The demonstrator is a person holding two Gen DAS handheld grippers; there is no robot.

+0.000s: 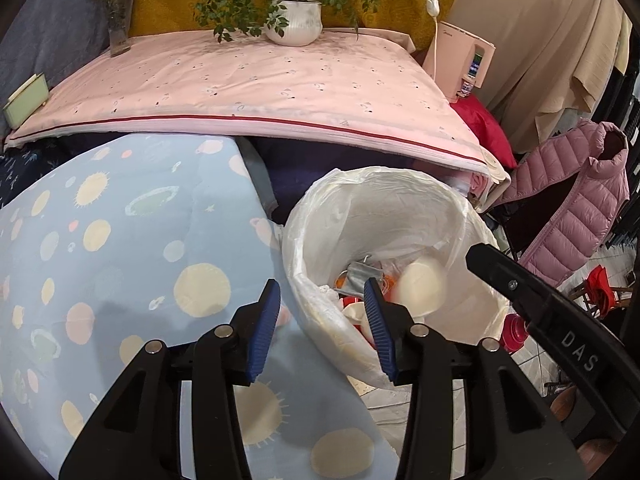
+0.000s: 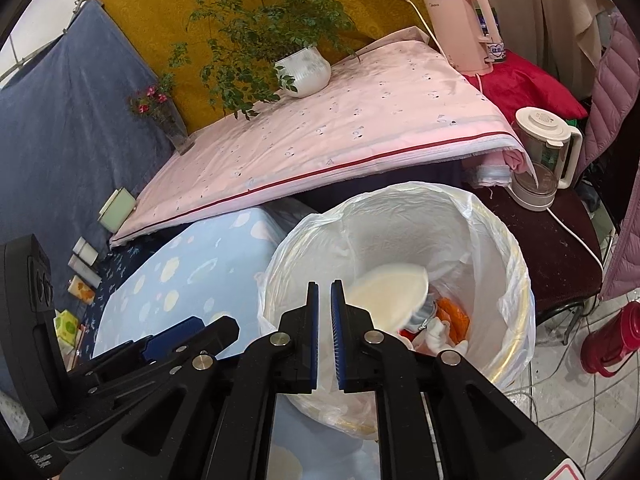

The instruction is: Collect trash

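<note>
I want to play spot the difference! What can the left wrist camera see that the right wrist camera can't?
Only the left wrist view shows the pink puffy jacket spread out in full and the left hand-held gripper open, head on.

Only the right wrist view shows the clear electric kettle, the red flask, the small bottles by the blue towel, and the right hand-held gripper nearly closed, holding nothing.

Both show the lined trash bin with a blurry cream disc above the trash, the potted plant and the pink cloth.

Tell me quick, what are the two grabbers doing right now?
Left gripper: open, holding nothing, beside the white plastic-lined trash bin.
Right gripper: nearly closed, holding nothing; a blurred cream round disc is over the bin.
</note>
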